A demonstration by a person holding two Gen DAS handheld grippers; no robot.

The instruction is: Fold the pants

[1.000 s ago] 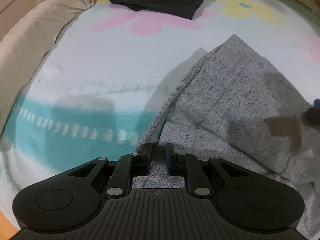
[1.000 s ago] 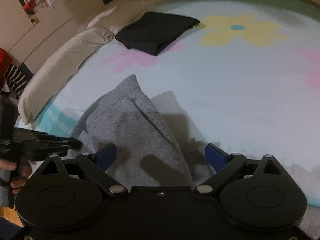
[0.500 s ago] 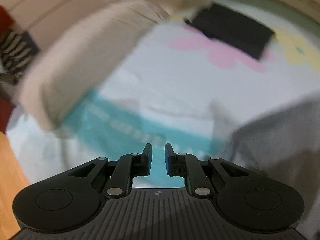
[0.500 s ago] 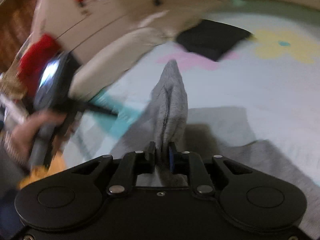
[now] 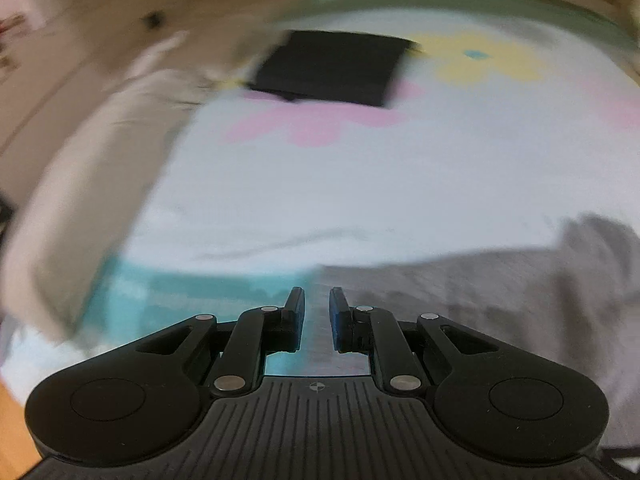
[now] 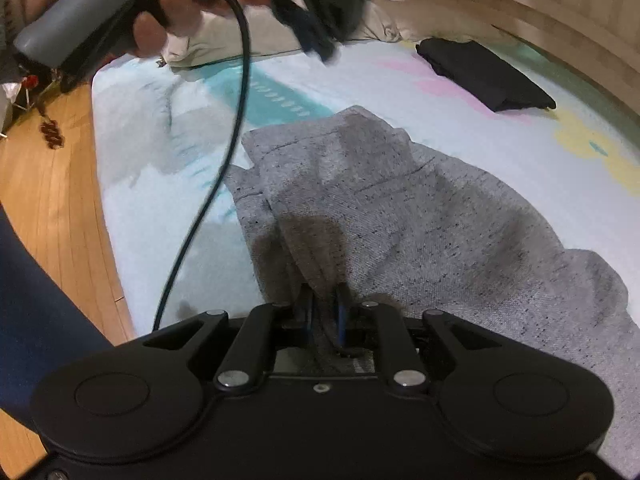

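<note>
Since a second ago the left gripper (image 5: 317,312) has let go of the grey cloth and lifted clear, while the right gripper (image 6: 324,300) has closed on it. Pants (image 6: 400,208) lie crumpled on the flowered bedsheet (image 6: 360,80), near the bed's edge by the wooden floor (image 6: 48,200). Their long axis seems to run from the pinched bunch at the right fingers away and leftward to a squared end, with more cloth spreading right; waistband versus hem I cannot tell. Right fingers are nearly together with a fold of grey fabric between them. Left fingers stand a narrow gap apart, nothing between them; in the blurred left view the pants (image 5: 520,280) lie ahead and to the right. Right hand is plainly the nearer. Folded black garment (image 6: 484,74) sits well apart up the bed; pillow (image 6: 240,44) beyond.
</note>
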